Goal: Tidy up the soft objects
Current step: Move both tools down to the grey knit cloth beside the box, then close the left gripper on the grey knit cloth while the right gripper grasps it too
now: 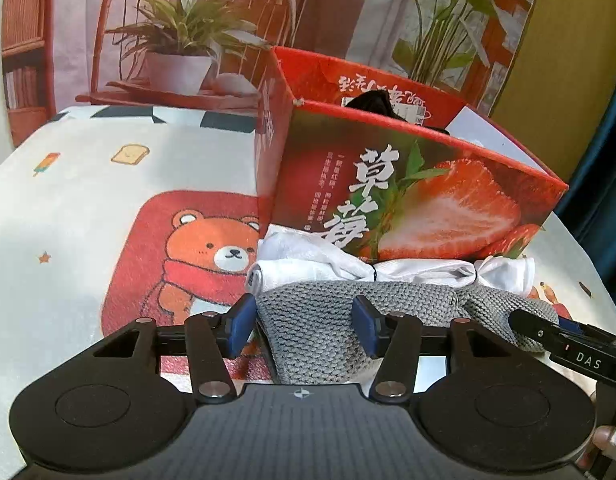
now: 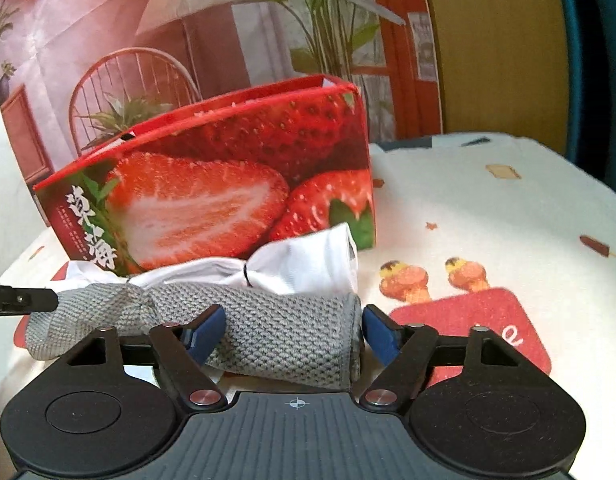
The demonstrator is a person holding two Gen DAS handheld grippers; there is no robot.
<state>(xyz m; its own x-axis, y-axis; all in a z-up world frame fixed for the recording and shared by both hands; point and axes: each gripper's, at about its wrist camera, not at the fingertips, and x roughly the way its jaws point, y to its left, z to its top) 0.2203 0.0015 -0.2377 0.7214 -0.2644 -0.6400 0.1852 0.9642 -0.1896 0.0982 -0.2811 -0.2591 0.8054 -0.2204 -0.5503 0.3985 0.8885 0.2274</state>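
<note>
The strawberry box (image 1: 408,200) stands as a tall wall straight ahead, blocking any level pass forward; its top is open. Pressed against its foot lies the white cloth bundle (image 1: 316,260), and just before that the grey knitted cloth (image 1: 308,320), so the strip before the box is filled. To the left of the box, the surface (image 1: 67,220) with the bear print lies bare and passable. To the right of the box in the right wrist view, the surface (image 2: 488,208) is likewise free. The backdrop (image 1: 187,8) closes off the far side.

Bear-print tablecloth (image 1: 107,208) under printed backdrop (image 1: 179,20) w/ plants & chair.
</note>
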